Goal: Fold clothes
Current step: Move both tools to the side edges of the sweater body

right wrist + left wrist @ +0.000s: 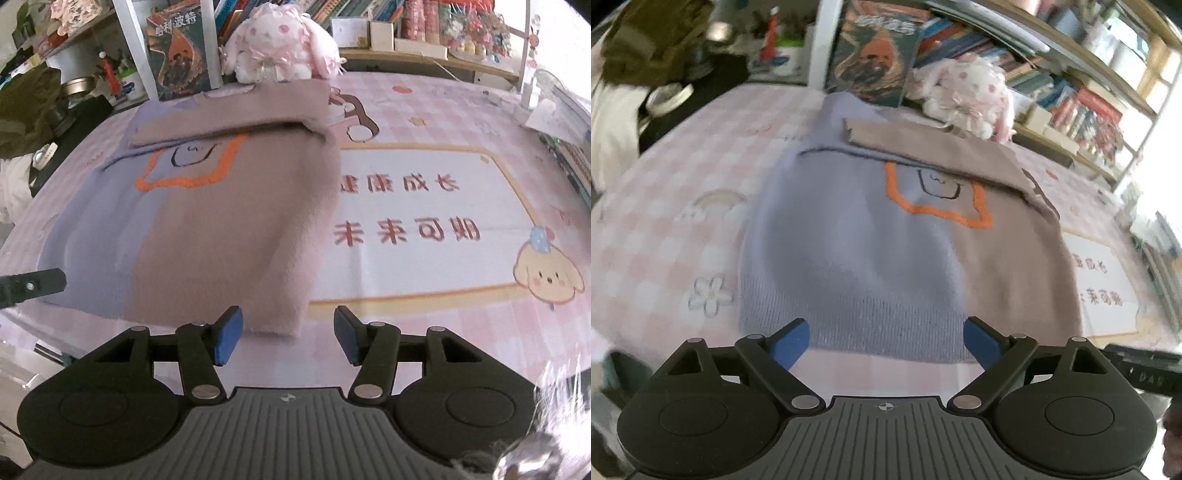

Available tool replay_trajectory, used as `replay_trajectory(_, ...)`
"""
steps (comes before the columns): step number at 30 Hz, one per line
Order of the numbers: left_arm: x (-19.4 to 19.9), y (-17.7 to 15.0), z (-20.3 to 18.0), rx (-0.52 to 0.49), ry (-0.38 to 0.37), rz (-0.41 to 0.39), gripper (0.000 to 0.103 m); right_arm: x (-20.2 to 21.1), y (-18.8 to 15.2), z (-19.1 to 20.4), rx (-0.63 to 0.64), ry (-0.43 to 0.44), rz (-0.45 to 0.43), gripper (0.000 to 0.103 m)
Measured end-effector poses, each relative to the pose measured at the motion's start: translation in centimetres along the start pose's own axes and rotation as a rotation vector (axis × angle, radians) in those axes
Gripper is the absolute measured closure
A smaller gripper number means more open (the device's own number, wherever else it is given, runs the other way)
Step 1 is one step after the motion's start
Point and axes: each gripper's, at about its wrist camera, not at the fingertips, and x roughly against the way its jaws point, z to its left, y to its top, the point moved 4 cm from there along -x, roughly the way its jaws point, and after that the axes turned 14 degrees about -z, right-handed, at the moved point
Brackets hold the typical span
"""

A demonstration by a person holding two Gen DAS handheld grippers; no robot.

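Observation:
A knitted sweater [871, 236], half lavender and half taupe with an orange outline on the chest, lies flat on the pink checked table cover [665, 206]. Its sleeves are folded across the top. My left gripper [886, 343] is open and empty, just in front of the lavender hem. In the right wrist view the sweater [207, 221] lies to the left of centre. My right gripper [288, 338] is open and empty, in front of the taupe hem corner. The other gripper's tip [33, 286] shows at the left edge.
A plush rabbit [280, 48] and a book [181, 55] stand behind the sweater against a shelf of books [1052, 81]. A printed white panel with characters [413, 218] covers the table to the right. An olive garment [646, 40] hangs at far left.

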Motion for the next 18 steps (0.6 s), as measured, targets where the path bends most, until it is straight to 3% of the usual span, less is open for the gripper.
replay_trajectory(6, 0.2, -0.8, 0.5, 0.038, -0.036, 0.074, 0.011, 0.6, -0.6, -1.1, -0.045, 0.009, 0.012, 0.05)
replay_trajectory(9, 0.4, -0.5, 1.4, 0.038, 0.012, 0.055, 0.012, 0.5, -0.8, -1.6, -0.086, 0.013, 0.023, 0.05)
replay_trajectory(14, 1.3, 1.1, 3.5, 0.014, 0.114, -0.047, 0.015, 0.3, -0.7, -1.6, -0.102, 0.017, 0.019, 0.05)
replay_trajectory(18, 0.5, 1.8, 5.9, 0.045, 0.186, -0.064, 0.032, 0.0, -0.5, -1.4, -0.108, 0.014, 0.018, 0.05)
